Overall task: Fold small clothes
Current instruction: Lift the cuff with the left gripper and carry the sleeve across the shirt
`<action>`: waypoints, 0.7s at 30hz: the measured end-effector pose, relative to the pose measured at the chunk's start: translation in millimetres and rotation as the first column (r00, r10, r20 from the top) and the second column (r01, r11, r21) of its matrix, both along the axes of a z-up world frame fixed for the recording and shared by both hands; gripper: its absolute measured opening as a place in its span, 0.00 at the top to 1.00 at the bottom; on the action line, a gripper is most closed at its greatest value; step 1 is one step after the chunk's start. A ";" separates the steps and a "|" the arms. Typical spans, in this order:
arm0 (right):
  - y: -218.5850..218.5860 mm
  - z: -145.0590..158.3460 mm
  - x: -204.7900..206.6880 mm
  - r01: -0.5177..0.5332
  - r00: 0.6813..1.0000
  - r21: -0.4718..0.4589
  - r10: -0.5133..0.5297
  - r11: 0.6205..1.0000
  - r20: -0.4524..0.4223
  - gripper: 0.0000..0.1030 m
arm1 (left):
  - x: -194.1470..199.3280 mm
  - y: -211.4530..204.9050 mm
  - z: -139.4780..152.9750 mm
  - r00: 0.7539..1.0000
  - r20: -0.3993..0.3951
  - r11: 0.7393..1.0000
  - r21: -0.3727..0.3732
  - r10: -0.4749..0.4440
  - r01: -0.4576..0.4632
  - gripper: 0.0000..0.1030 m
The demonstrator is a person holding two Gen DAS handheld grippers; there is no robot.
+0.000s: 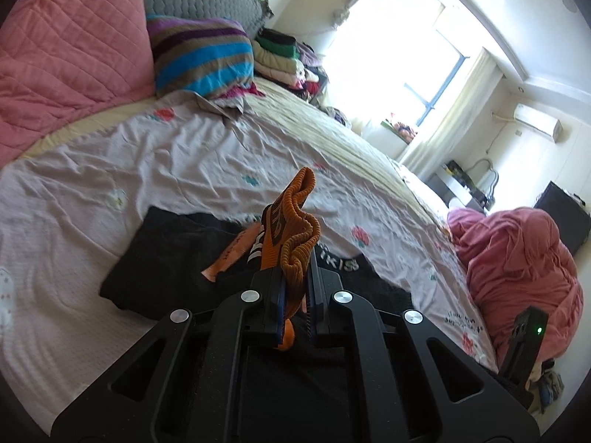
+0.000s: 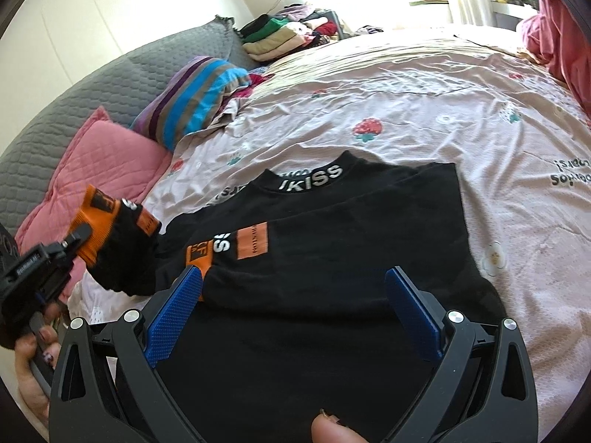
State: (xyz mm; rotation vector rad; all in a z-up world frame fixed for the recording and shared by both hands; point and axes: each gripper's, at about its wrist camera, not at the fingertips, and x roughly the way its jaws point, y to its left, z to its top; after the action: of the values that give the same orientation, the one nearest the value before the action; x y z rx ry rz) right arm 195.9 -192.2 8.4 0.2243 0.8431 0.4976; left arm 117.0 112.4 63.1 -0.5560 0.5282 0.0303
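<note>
Your left gripper (image 1: 293, 280) fills the foreground of its own view, jaws clamped tight on the orange ribbed cuff (image 1: 299, 221) of a sleeve, which bunches up and stands above the fingertips. From the right wrist view you see that same gripper (image 2: 79, 238) out at the shirt's left side, lifting the black sleeve (image 2: 122, 258) clear of the bed by its orange end, with your hand (image 2: 33, 350) around the handle.

Your right gripper (image 2: 297, 277) holds its blue-padded fingers (image 2: 173, 313) wide apart with nothing pressed between them, poised over the lower part of the black shirt (image 2: 332, 258). The left pad lies just beside the orange cuff of the other sleeve (image 2: 199, 254), which is folded across the shirt's chest; whether the pad touches the cloth is not clear. A fingertip (image 2: 332, 430) shows at the bottom edge of that view.

The shirt lies flat on the bed, its collar with white lettering (image 2: 314, 177) pointing away from you. Under the shirt spreads a wrinkled pink bedsheet (image 2: 424, 110) printed with strawberries and flowers. Beyond the shirt's collar, to the left, a striped pillow (image 2: 199, 99) leans near a pink quilted cushion (image 2: 92, 170) and a grey padded headboard (image 2: 110, 74). Further behind the shirt sits a stack of folded clothes (image 2: 280, 37), and off to its right a heaped pink blanket (image 1: 517, 269).
</note>
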 end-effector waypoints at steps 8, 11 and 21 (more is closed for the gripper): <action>-25.3 0.1 4.9 0.050 0.999 0.007 -0.050 0.999 -0.002 0.04 | 13.4 -26.3 -13.4 0.997 -0.038 0.998 -0.001 -0.062 0.062 0.97; -33.8 -0.1 6.4 0.072 0.997 0.008 -0.072 0.997 -0.009 0.04 | 20.6 -38.3 -19.3 0.994 -0.060 0.996 0.003 -0.090 0.090 0.97; -55.9 -8.0 11.8 0.136 0.990 0.014 -0.135 0.991 -0.045 0.04 | 42.8 -74.8 -52.9 0.967 -0.149 0.978 -0.019 -0.206 0.206 0.92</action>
State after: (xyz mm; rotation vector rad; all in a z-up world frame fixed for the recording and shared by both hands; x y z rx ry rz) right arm 207.6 -248.1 0.4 0.3068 0.8600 0.3736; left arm 159.8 37.7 10.2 -0.5020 0.7317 -0.1276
